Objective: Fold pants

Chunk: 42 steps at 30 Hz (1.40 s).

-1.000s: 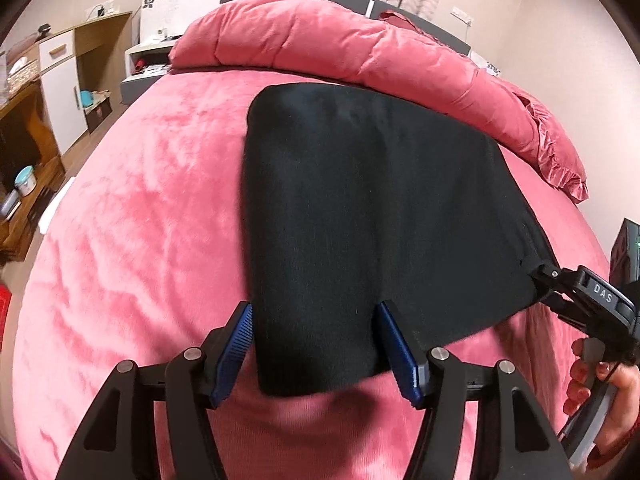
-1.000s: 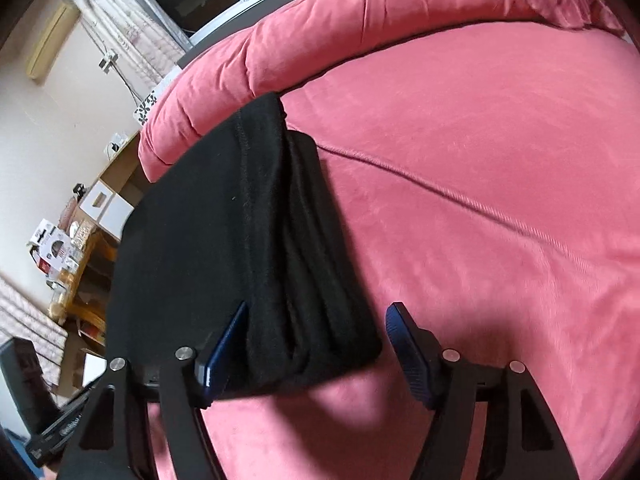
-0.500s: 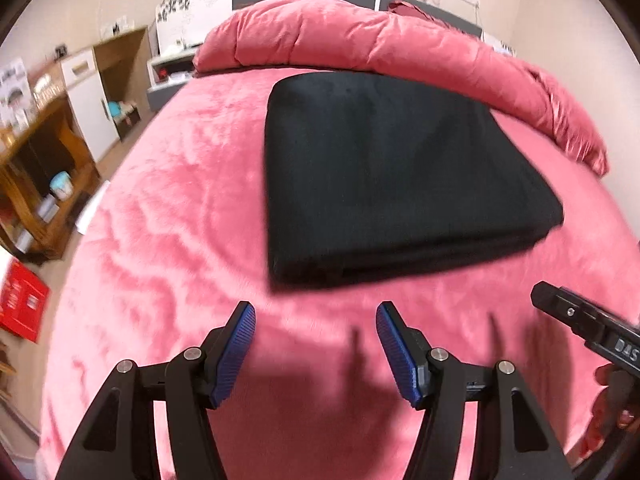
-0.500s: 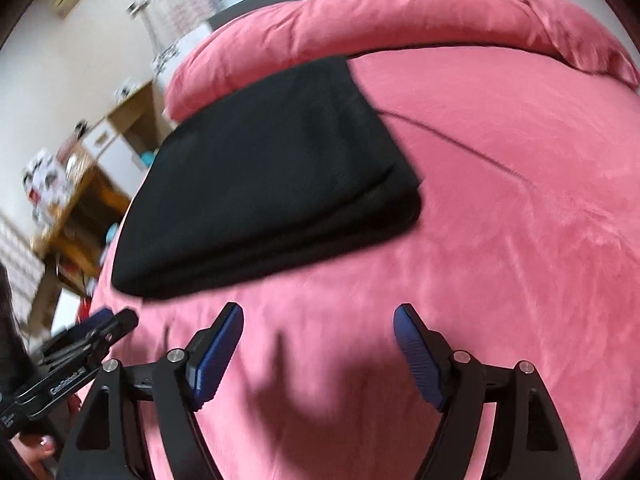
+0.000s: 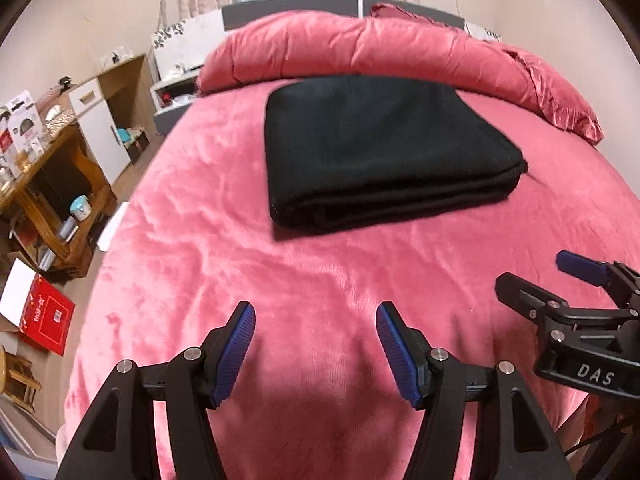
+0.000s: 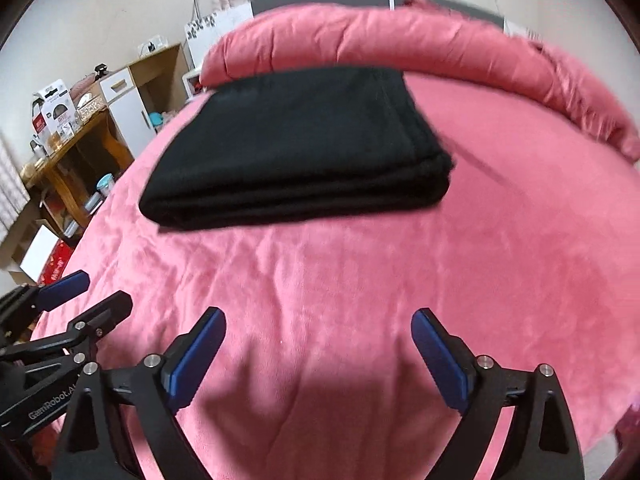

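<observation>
Pink bed [image 5: 200, 240] bare round folded pants [image 5: 384, 148]; L fingers [image 5: 236, 344] wide, R fingers [image 6: 440, 356] just widened, empty.

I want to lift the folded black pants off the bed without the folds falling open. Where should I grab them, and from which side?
Probably the thick near edge of the pants, coming in from the front. The layers stack up along that edge, so a pinch there should catch them all. One gripper near each front corner, left gripper and right gripper, would keep the stack flat; both are open and empty.
</observation>
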Motion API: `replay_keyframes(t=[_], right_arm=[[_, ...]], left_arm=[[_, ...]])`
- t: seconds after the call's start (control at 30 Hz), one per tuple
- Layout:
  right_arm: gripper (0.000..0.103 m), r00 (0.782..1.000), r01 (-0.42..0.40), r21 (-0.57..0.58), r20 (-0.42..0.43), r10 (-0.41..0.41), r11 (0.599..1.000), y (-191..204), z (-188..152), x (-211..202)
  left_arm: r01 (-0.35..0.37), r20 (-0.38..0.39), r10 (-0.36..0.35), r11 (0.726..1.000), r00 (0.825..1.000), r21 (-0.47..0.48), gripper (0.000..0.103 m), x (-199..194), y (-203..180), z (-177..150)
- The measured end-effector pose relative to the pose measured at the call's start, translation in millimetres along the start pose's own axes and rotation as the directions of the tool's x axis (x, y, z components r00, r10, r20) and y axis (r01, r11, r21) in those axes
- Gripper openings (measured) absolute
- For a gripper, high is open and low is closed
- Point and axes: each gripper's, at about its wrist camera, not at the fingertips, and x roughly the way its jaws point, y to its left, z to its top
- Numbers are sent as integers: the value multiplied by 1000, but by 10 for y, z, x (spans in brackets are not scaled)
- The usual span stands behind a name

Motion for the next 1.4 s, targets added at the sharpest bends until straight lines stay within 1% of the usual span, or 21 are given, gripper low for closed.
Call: replay_keyframes(t=[0.07,0.17,0.27,0.47,0.73,1.4], right_arm=[[99,999,23,-7,42,-23,1000,7,-14,-145],[101,994,41,-4,103,-40,999,19,-2,-342],[102,991,46,-2,125,-46,999,67,2,-418],[102,990,38,6,135,-39,999,66,-24,-495],[102,988,37,6,150,-37,999,88,-24,-514],[102,992,34,36,120,-38,999,21,-48,-433]], left_arm=[[-7,7,7,1000,1000,-23,64,-66,24,14],[-36,18,37,998,999,-52,64,-149,61,41],[-63,38,66,996,997,-63,64,-255,77,34],[-68,79,76,993,994,-94,64,-362,141,6],[-66,101,75,993,992,-94,64,-407,119,-11],[-53,91,60,995,994,-82,64,-391,115,-19]])
